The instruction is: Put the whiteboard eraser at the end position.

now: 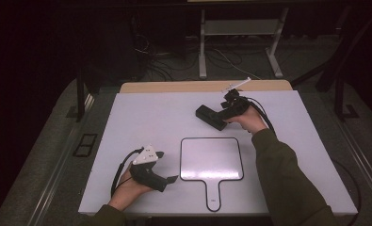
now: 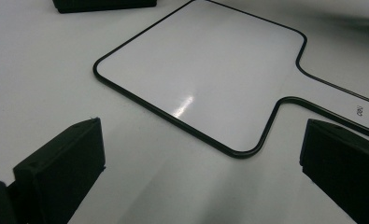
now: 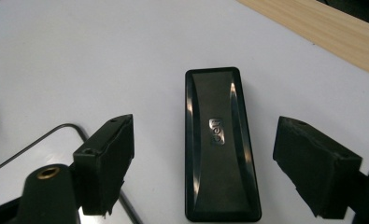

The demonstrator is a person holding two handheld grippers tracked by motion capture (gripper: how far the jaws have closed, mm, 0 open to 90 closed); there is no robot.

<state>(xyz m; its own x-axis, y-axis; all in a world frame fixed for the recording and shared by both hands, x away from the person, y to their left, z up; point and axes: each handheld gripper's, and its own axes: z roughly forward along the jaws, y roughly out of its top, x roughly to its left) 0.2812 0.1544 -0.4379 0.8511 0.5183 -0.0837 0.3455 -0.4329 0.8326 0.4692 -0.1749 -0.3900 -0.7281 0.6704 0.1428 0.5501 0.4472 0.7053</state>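
Right gripper (image 3: 203,163), jaws spread on either side of the black eraser (image 3: 221,144) without touching it near the table's (image 1: 141,113) far right edge, could nudge the eraser askew if it closes off-centre, since one pad would land first.

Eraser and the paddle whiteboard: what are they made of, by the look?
Eraser: likely moulded black plastic, semi-gloss; light streaks run along its curved top, with an embossed logo. Paddle whiteboard: smooth glossy white face, probably coated; it shows a sharp glare spot. Its thin black rim looks plastic or rubber.
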